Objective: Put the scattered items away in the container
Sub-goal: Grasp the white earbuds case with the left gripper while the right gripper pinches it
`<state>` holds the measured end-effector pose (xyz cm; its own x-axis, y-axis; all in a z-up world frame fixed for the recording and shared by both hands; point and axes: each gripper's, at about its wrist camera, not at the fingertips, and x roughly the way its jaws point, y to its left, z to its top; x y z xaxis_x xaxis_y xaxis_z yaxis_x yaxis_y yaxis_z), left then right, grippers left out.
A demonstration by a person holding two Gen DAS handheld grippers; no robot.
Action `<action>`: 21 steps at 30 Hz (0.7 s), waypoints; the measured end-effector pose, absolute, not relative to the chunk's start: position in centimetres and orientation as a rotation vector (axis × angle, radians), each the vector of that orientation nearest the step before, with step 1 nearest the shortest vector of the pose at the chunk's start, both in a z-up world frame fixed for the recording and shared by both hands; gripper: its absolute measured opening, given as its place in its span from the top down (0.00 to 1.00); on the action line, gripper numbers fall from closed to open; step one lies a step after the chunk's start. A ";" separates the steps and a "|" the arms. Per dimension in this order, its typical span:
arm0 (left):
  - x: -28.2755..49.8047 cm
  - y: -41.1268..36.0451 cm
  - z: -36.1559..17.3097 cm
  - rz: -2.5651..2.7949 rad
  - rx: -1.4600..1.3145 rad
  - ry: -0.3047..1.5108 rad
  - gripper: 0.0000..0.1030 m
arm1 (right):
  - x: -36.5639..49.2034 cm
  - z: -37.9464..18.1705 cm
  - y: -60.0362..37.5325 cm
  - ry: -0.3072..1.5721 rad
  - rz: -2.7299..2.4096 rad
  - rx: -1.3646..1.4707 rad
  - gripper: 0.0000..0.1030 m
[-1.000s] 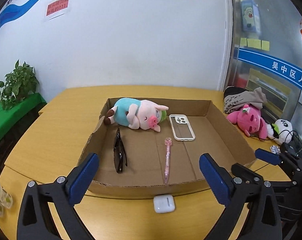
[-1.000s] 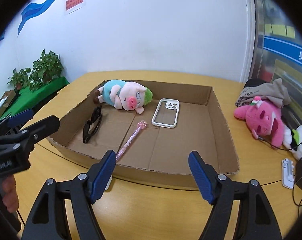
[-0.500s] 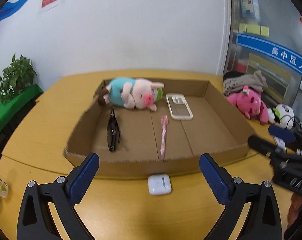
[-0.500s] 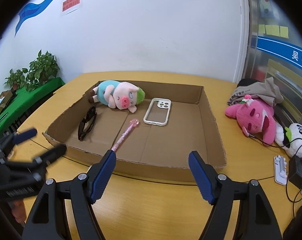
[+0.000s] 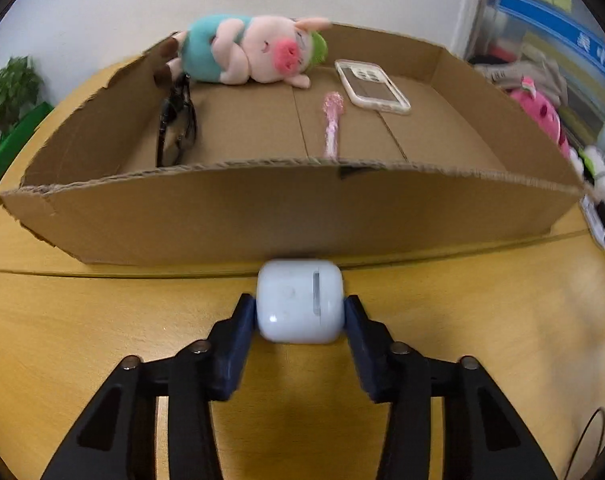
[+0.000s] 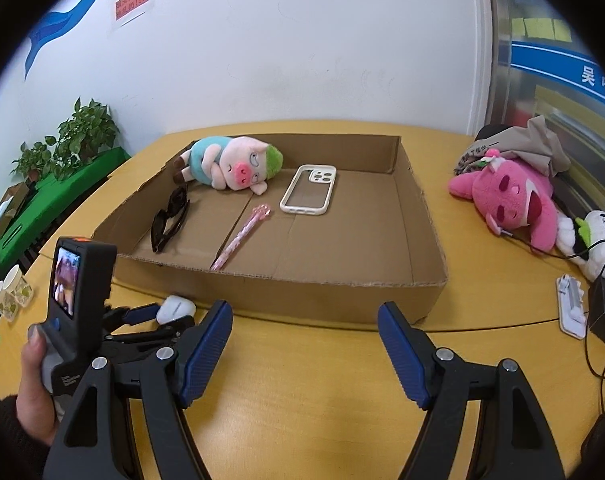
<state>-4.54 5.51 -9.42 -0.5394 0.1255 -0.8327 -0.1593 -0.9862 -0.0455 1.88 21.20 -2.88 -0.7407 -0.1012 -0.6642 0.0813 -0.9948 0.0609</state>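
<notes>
Left gripper (image 5: 300,312): jaws closing, blue pads touching both sides of the small white rounded plastic earbud case (image 5: 300,300), low-centre on the yellow wooden table (image 5: 82,320), just before the shallow brown cardboard tray (image 5: 262,208). Right gripper (image 6: 304,344): jaws spread, nothing between them.

Left gripper (image 5: 300,312) tilted down, jaws closing on earbud case (image 5: 300,300); right gripper (image 6: 304,332) jaws apart, empty.
</notes>
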 end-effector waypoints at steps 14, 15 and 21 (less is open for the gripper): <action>3.2 3.8 -7.8 2.505 -1.276 0.140 0.54 | -0.4 -10.0 15.2 -0.131 -2.277 1.293 0.28; 3.8 3.8 -7.3 2.532 -1.265 0.175 0.54 | -0.7 -10.8 14.4 -0.146 -2.226 1.310 0.28; 6.4 3.9 -5.0 2.539 -1.123 0.206 0.54 | -0.9 -10.6 12.6 -0.273 -2.046 1.278 0.34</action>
<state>6.35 3.89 -5.00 -0.6217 0.2614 -0.7383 -0.3773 -0.9260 -0.0102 -0.85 12.59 -10.64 -0.2697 -0.6558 -0.7051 0.4477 -0.7337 0.5111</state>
